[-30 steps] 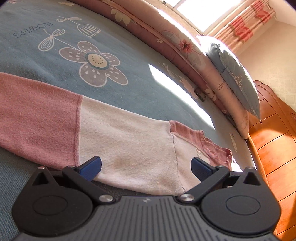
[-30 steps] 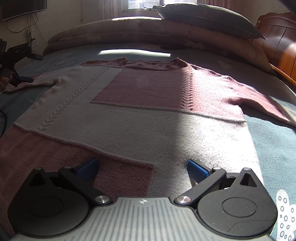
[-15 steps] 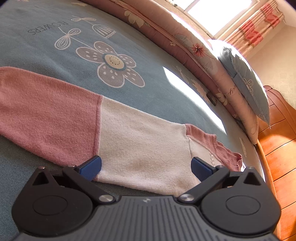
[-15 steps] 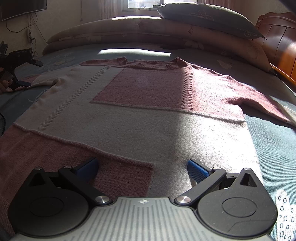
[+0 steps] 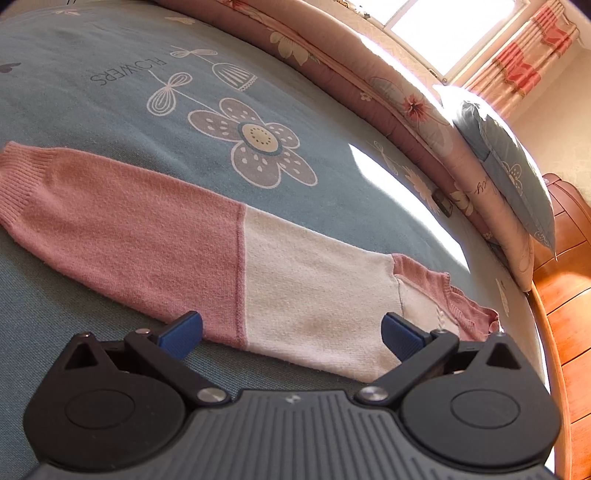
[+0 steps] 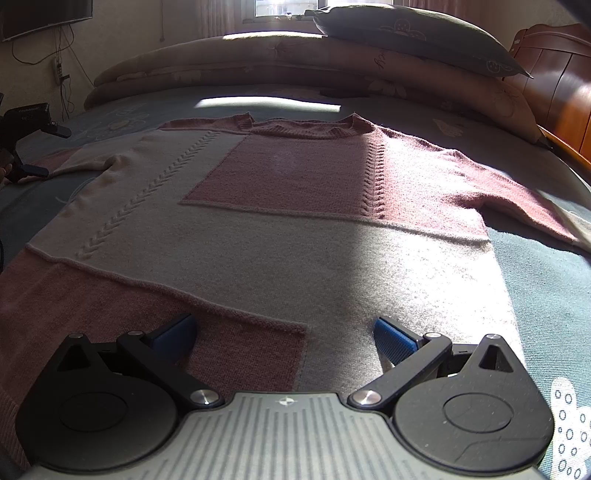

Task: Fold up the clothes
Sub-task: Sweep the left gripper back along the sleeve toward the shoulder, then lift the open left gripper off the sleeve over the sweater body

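A pink and cream knit sweater (image 6: 295, 229) lies flat and face up on the bed, neck at the far end. My right gripper (image 6: 284, 338) is open and empty, low over the sweater's bottom hem. The sweater's left sleeve (image 5: 207, 254) lies stretched out on the blue sheet, pink cuff to the left, in the left wrist view. My left gripper (image 5: 291, 332) is open and empty at the sleeve's near edge, around the pink-cream seam. The left gripper also shows in the right wrist view (image 6: 26, 147) at the far left by the sleeve.
The blue bedsheet (image 5: 110, 85) has a flower print. A rolled floral quilt (image 6: 258, 62) and a blue pillow (image 6: 413, 33) lie along the far side. A wooden headboard (image 6: 554, 85) stands at the right. A cable hangs on the left wall.
My left gripper has shifted left along the sleeve, so more of the pink cuff end shows. My right gripper has stayed still over the hem.
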### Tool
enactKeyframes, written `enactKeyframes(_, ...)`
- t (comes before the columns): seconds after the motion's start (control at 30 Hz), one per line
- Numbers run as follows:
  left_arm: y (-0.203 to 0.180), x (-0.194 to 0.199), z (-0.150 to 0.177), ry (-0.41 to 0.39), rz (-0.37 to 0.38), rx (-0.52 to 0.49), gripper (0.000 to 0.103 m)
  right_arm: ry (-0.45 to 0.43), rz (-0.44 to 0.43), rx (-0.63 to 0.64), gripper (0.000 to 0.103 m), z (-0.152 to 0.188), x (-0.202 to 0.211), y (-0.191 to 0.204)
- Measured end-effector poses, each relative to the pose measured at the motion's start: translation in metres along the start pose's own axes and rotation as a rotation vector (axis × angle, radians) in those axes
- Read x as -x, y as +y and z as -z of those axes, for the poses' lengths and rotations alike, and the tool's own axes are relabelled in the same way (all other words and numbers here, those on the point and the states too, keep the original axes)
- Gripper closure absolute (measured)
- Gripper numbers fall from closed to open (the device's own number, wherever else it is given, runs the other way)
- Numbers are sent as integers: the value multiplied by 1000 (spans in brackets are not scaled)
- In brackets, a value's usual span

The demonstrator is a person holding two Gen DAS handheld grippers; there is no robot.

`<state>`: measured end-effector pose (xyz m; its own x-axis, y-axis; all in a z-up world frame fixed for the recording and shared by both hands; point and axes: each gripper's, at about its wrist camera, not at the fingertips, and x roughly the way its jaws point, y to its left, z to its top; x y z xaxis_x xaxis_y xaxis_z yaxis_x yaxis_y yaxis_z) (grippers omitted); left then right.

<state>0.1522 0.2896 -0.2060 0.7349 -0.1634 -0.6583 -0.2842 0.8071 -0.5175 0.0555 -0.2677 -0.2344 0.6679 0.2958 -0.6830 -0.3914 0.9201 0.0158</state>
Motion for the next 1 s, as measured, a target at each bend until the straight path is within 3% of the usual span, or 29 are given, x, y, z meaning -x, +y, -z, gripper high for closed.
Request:
enactKeyframes(0.07,9,7,-10,-41,-6,36,1,0,1,0,0,0,0,0)
enactKeyframes(0.17,24,-3,-18,-31,14,109,1,0,2,0,0,0,-1,1)
enactKeyframes(0.37,38,3,-11,-42,-43,120,1,-1,3,-2,0,0,-1,2)
enactKeyframes(0.47,49,28,-26,-127,-130,109,1,-3,3,-2,0,1,0,1)
enactKeyframes(0.53,62,35,-39,-149,-131,157,1,-3,2,-2,0,1,-1,1)
enactKeyframes(0.67,74,24,-45,-156,-90,213,1,-8,3,-1,0,1,-1,1)
enactKeyframes(0.8,87,6,-39,-131,-153,234,1,-10,2,0,0,1,0,1)
enactKeyframes(1.0,91,24,-43,-225,-179,284,1,-11,2,0,0,1,0,1)
